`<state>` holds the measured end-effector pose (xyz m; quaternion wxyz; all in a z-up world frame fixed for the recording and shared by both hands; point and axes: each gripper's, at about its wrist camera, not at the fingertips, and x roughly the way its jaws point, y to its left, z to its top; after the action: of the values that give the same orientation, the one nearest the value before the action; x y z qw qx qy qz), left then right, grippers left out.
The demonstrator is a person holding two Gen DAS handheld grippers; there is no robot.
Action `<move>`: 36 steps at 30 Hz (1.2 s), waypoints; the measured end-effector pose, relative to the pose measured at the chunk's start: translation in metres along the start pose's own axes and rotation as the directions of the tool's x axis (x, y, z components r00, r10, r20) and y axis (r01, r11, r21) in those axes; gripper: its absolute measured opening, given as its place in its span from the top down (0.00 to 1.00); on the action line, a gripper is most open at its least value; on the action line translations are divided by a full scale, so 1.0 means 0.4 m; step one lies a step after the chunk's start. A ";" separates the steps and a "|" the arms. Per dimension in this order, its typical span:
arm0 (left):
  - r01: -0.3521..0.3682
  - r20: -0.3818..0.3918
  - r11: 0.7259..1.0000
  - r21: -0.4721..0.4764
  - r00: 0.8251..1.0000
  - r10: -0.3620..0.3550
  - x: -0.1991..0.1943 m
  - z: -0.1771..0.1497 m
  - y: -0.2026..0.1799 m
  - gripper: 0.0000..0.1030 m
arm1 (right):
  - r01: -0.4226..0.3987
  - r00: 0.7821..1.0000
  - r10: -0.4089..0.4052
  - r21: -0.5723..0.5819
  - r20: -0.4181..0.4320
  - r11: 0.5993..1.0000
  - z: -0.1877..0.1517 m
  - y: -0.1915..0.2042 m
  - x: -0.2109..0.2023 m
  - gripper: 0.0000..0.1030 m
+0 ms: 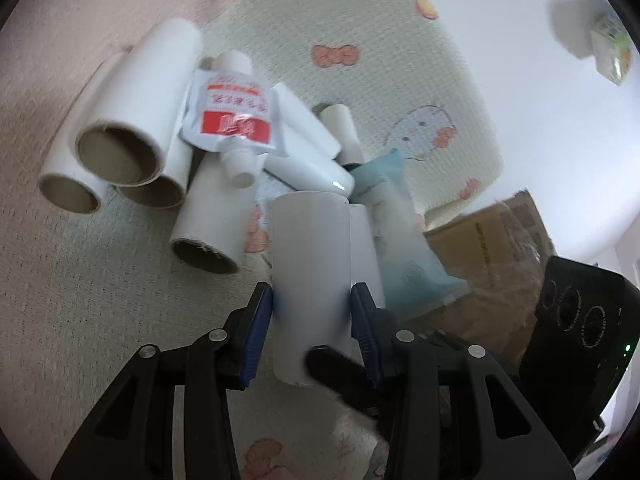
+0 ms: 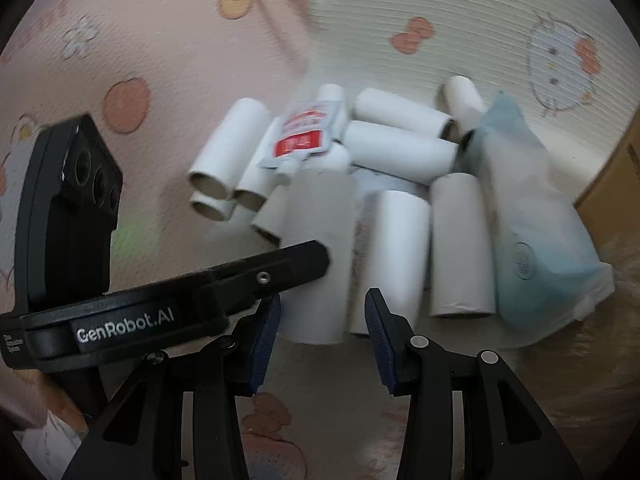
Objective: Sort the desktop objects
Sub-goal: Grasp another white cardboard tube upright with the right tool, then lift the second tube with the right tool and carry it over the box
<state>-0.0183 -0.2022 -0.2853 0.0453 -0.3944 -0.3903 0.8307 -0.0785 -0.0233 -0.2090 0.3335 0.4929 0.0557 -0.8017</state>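
Note:
My left gripper is shut on a white cardboard tube, its blue pads pressing both sides; the tube stands nearly upright above the mat. Behind it lies a pile of several white tubes with a red-and-white spout pouch on top and a light blue packet to the right. In the right wrist view the held tube hangs just beyond my right gripper, which is open and apart from it. One left finger crosses in front of that tube. More tubes, the pouch and the blue packet lie beyond.
Everything rests on a cream cartoon-print mat with a pink part on the left. A brown cardboard box sits at the right, past the blue packet. The right gripper's black body is close on the right. A small packet lies far off.

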 end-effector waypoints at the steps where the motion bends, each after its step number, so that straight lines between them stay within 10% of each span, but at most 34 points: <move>1: -0.008 0.006 1.000 0.011 1.000 0.008 -0.007 -0.002 -0.007 0.57 | -0.003 1.000 0.003 -0.022 0.001 1.000 -0.003 0.010 -0.001 0.61; 36: -0.205 0.321 0.962 0.183 0.937 0.139 -0.314 0.036 -0.249 0.57 | -0.003 0.984 0.052 -0.281 0.168 0.960 0.112 0.181 -0.228 0.61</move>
<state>0.0347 -0.1902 -0.1336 -0.0466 -0.2872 -0.2650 0.9193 -0.0429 -0.0540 -0.0936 0.4144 0.3700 0.1323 -0.8209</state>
